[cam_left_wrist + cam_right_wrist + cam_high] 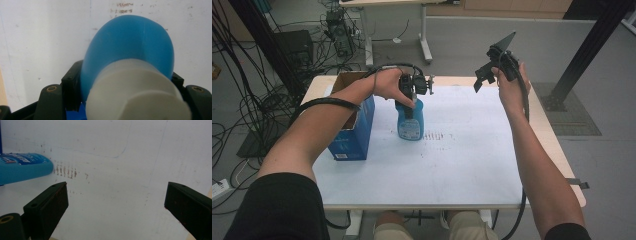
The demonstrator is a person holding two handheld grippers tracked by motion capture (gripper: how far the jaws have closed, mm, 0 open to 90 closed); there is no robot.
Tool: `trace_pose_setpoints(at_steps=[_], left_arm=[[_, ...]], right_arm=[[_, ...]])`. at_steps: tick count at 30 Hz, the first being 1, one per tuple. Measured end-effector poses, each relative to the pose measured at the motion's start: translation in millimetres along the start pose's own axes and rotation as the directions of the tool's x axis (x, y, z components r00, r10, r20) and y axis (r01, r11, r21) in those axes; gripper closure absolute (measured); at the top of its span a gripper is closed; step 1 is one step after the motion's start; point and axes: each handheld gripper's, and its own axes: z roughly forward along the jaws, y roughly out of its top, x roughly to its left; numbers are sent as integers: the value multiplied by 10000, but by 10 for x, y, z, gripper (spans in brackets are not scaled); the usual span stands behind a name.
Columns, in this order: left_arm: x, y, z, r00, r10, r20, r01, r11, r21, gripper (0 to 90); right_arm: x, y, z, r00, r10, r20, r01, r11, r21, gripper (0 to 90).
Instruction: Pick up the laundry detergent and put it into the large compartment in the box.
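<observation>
Firmly clamped, my left gripper [411, 95] holds the blue bottle [410, 123] by its neck, just under the white cap [135, 95]. From the left gripper view, the black jaws press against either side of the blue shoulder, and the cap bulges toward the lens. The bottle stands upright on the white sheet [462, 160] that covers the table [557, 150], its base on the paper, its printed label facing me.

Just left of the bottle, nearly touching it, stands a blue cardboard box [354, 132] with its top flaps open; my left forearm crosses above it.

Well to the right of the bottle, my right gripper [492, 67] hangs in the air above the far edge of the table, raised in the hand, its grey three-cornered plate tipped upward. Its jaws stand wide apart with nothing between them; the right gripper view looks down past them onto bare paper.

A patch of small reddish-brown marks [66, 171] stains the sheet just beside the bottle's base, on its right.
</observation>
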Motion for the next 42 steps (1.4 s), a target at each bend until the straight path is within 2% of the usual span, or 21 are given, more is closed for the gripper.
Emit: trace_pose_setpoints(at_steps=[5, 11, 14, 19, 23, 25, 27, 28, 29, 30, 31, 32, 34, 36, 37, 38, 40, 41, 42], left_arm=[[-8, 9, -11, 10000, -67, 3, 67, 10000, -50, 361], [-53, 8, -49, 9984, -428, -374, 429, 9991, 1, 367], [-46, 2, -138, 9979, -554, -329, 552, 9985, -64, 368], [-87, 22, -365, 9936, -1055, -400, 1050, 9944, -131, 368], [-142, 41, -637, 9829, -1730, -628, 1718, 9848, -242, 368], [-176, 40, -803, 9740, -2123, -797, 2100, 9770, -361, 368], [-207, 45, -980, 9620, -2561, -952, 2530, 9665, -434, 368], [-222, 45, -1074, 9549, -2788, -1022, 2752, 9602, -485, 368], [-239, 46, -1191, 9423, -3164, -1098, 3121, 9485, -542, 368], [-246, 48, -1262, 9353, -3347, -1150, 3303, 9422, -562, 368], [-259, 52, -1362, 9253, -3588, -1231, 3541, 9334, -590, 369], [-272, 55, -1456, 9113, -3898, -1322, 3847, 9209, -634, 368], [-305, 43, -1644, 8879, -4341, -1525, 4268, 9008, -797, 368], [-312, 16, -1839, 8517, -4969, -1663, 4876, 8678, -956, 369], [-312, -12, -1942, 8306, -5312, -1668, 5202, 8472, -1076, 369], [-315, -51, -2042, 8070, -5672, -1647, 5536, 8236, -1237, 369], [-312, -149, -2237, 7562, -6371, -1495, 6183, 7704, -1555, 369], [-314, -195, -2335, 7345, -6634, -1430, 6427, 7476, -1673, 369], [-317, -245, -2426, 7072, -6940, -1350, 6711, 7190, -1808, 369]], right_arm=[[-14, -3, -2, 10000, -7, -12, 7, 10000, 0, 50], [-39, -16, 10, 10000, -16, -35, 16, 10000, -6, 51], [-65, -22, 19, 10000, 3, -38, -3, 10000, 4, 51], [-111, -42, 7, 10000, 51, -85, -51, 10000, -2, 50], [-138, -69, -20, 9998, 66, -161, -66, 10000, 5, 50], [-147, -76, -20, 9997, 100, -216, -100, 9999, 22, 50], [-152, -71, -21, 9997, 82, -251, -80, 9999, 104, 50], [-153, -77, -21, 9996, 91, -276, -88, 9999, 96, 50], [-153, -80, -24, 9996, 63, -279, -60, 9999, 104, 50], [-155, -83, -32, 9995, 39, -307, -35, 9999, 120, 50], [-158, -90, -37, 9995, 32, -328, -29, 9999, 103, 50], [-166, -101, -45, 9994, -6, -344, 8, 10000, 69, 50], [-181, -116, -58, 9992, -9, -410, 11, 10000, 35, 50], [-191, -123, -64, 9989, -76, -464, 79, 10000, 53, 50], [-191, -125, -65, 9988, -106, -477, 109, 9999, 57, 50], [-188, -125, -66, 9987, -119, -488, 123, 9999, 75, 50], [-187, -129, -68, 9984, -195, -538, 199, 9998, 63, 50], [-186, -132, -72, 9983, -206, -553, 210, 9998, 54, 50], [-186, -132, -76, 9981, -231, -566, 235, 9997, 53, 50]])
